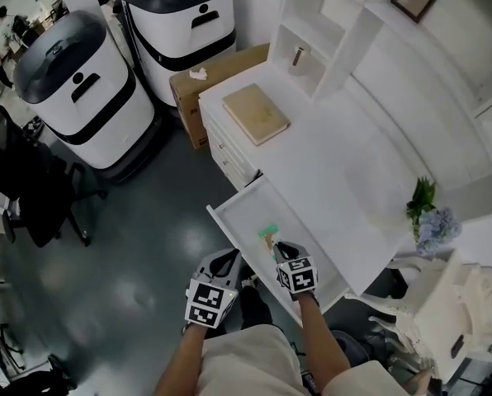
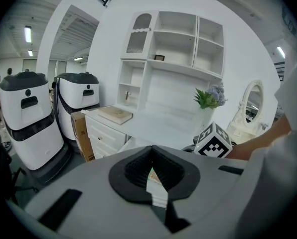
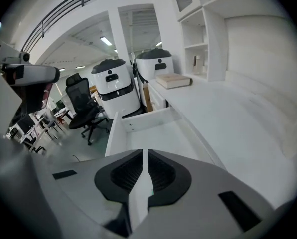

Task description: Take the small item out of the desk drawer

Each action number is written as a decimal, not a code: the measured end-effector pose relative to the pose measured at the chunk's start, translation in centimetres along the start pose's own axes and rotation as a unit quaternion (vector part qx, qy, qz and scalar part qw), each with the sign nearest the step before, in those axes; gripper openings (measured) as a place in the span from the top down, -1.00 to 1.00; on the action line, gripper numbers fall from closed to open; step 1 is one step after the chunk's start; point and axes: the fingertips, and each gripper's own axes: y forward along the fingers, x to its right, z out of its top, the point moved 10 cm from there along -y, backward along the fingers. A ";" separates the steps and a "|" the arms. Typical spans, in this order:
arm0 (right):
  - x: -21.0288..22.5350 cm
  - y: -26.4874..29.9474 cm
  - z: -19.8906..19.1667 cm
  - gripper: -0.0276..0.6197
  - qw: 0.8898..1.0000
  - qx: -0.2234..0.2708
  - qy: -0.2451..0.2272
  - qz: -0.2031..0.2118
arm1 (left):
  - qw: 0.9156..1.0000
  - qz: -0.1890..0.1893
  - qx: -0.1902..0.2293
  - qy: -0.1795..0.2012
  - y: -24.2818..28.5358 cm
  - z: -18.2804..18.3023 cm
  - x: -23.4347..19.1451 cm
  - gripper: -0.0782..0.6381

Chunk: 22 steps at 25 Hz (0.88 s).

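Note:
The white desk drawer (image 1: 229, 219) stands pulled out, with a small green item (image 1: 268, 231) lying on its floor. My right gripper (image 1: 272, 247) hangs over the drawer just on the near side of that item, pointing steeply down. In the right gripper view its jaws (image 3: 146, 159) are a narrow slit apart, with only the drawer (image 3: 138, 121) floor showing through. My left gripper (image 1: 227, 259) is lower left, outside the drawer's front corner. Its jaws (image 2: 151, 156) meet at the tips and hold nothing.
A tan book (image 1: 255, 112) lies on the white desk top (image 1: 345, 155), under a white shelf unit (image 1: 316, 31). Two white-and-black machines (image 1: 81, 89) and a cardboard box (image 1: 205, 81) stand left of the desk. An office chair (image 1: 31, 196) is far left; flowers (image 1: 428, 213) right.

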 end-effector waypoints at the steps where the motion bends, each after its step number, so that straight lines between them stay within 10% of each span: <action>1: 0.2 0.4 0.0 0.74 1.000 -0.005 -0.002 0.002 | 1.000 0.002 -0.002 0.000 0.0 0.0 0.0 0.73; 22: 3.0 8.9 -2.5 0.11 0.994 -0.109 -0.028 0.013 | 0.998 0.034 -0.014 -0.042 1.6 -1.3 0.7 0.73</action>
